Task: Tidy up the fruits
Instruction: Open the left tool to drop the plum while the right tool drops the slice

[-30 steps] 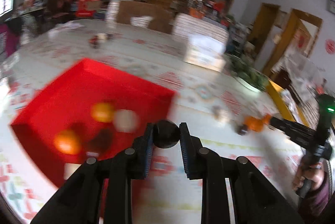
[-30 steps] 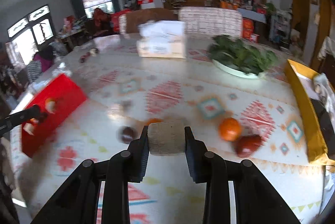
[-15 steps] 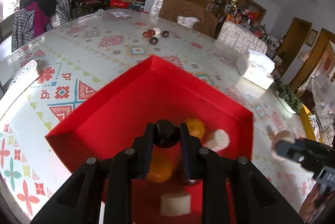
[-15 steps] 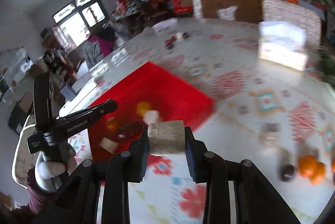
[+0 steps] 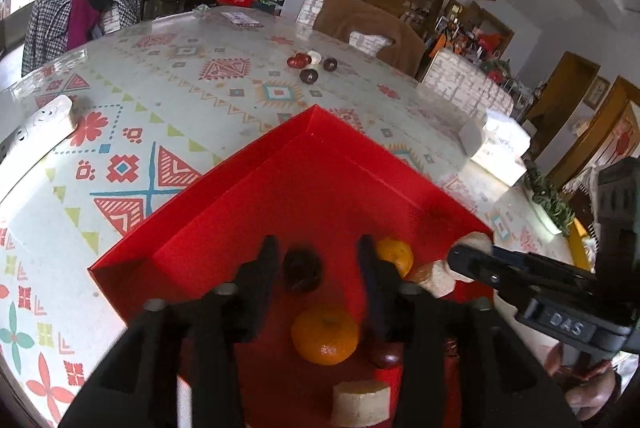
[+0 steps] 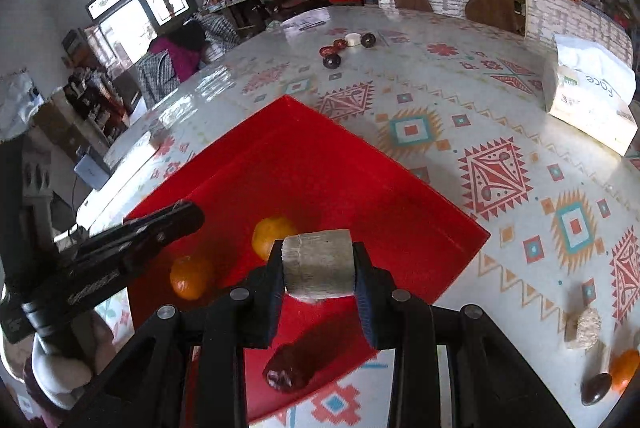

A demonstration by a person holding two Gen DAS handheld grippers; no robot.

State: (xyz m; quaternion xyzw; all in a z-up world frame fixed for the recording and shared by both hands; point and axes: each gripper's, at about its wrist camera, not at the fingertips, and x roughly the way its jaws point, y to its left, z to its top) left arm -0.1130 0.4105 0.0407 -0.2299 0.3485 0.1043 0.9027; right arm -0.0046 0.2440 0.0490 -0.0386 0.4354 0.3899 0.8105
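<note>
Left wrist view: a large round table (image 5: 240, 96) with a patterned cover fills a cluttered room with chairs and shelves. On it sits a red tray (image 5: 312, 164), the landmark. Over the tray, the left gripper (image 5: 318, 260) has just been opening, its fingers released around a dark plum (image 5: 302, 270) now lying in the tray, near two oranges (image 5: 325, 336). The right gripper (image 6: 318, 262) hovers over the tray's near side, fingers clenched on a beige cylindrical piece (image 6: 318, 264). Next, likely, release it into the tray. More fruit (image 6: 600, 384) waits right of the tray.
</note>
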